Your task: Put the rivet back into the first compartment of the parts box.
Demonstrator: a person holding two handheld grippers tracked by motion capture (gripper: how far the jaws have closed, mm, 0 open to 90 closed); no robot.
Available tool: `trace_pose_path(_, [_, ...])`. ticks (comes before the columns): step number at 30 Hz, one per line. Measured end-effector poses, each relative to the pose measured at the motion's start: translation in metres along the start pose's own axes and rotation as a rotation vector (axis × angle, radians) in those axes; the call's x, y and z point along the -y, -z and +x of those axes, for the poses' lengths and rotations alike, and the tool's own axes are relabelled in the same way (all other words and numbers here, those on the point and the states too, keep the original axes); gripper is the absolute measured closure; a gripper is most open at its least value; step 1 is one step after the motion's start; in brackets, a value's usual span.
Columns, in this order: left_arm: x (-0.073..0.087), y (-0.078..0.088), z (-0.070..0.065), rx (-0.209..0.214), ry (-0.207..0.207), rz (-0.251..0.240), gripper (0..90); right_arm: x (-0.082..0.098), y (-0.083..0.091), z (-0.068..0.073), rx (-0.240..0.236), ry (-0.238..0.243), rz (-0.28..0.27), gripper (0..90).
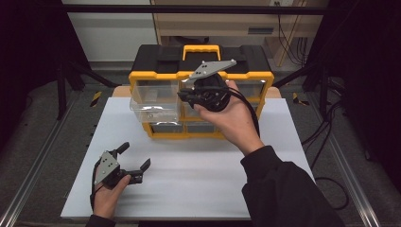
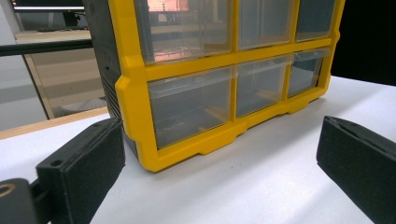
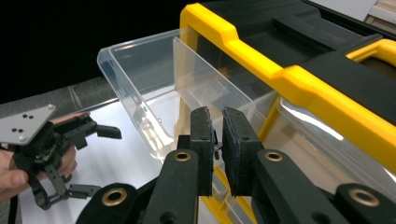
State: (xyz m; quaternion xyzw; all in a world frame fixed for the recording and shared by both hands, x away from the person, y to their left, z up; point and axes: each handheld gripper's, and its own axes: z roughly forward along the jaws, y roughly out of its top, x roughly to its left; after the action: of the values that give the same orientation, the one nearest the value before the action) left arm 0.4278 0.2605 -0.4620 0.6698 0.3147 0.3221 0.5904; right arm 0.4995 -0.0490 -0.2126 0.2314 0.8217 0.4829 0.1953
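The left claw (image 1: 135,161) rests on the white worktop (image 1: 198,165) with its jaws spread wide and nothing between them, well apart from the yellow organiser (image 1: 201,75).

The organiser stands at the far edge of the worktop. Its upper-left clear drawer (image 1: 153,106) is pulled out and appears to hold nothing.

The right claw (image 3: 215,140) hangs above the organiser's front, just beside the open drawer. Its jaws are nearly together, pinching a small dark item (image 3: 216,148).

Judged step: carrying that item to the open drawer. The next move calls for positioning the right claw over the drawer's compartment, then parting the jaws.

The item is too small to identify. In the high view, the hand covers the centre drawers.
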Motion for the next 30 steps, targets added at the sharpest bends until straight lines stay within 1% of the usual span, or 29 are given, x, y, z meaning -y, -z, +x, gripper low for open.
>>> trace_pose_path(9, [0.000,0.000,0.000,0.000,0.002,-0.003,1.0,-0.009,-0.012,0.006,-0.017,-0.012,-0.025,82.8])
trace_pose_path(13, [0.000,0.000,0.000,0.001,0.001,0.001,1.0,-0.013,-0.018,0.007,-0.020,-0.008,-0.030,82.8])
trace_pose_path(18, [-0.001,0.001,0.000,0.001,0.000,0.000,1.0,-0.016,-0.022,0.009,-0.028,-0.021,-0.036,82.4])
trace_pose_path(20, [-0.001,0.001,0.000,0.001,0.000,0.000,1.0,-0.016,-0.023,0.010,-0.035,-0.024,-0.045,78.5])
trace_pose_path(22, [-0.001,0.000,0.000,0.001,0.000,-0.003,1.0,-0.017,-0.022,0.010,-0.032,-0.029,-0.058,73.4])
trace_pose_path(23, [0.000,0.000,0.000,0.001,0.001,-0.002,1.0,-0.017,-0.021,0.011,-0.031,-0.029,-0.064,73.4])
trace_pose_path(26, [0.000,0.000,0.000,0.001,0.001,-0.003,1.0,-0.015,-0.016,0.012,-0.032,-0.027,-0.086,70.9])
trace_pose_path(30, [0.000,0.000,0.000,0.001,0.004,-0.002,1.0,-0.010,-0.005,0.016,-0.020,-0.019,-0.112,60.4])
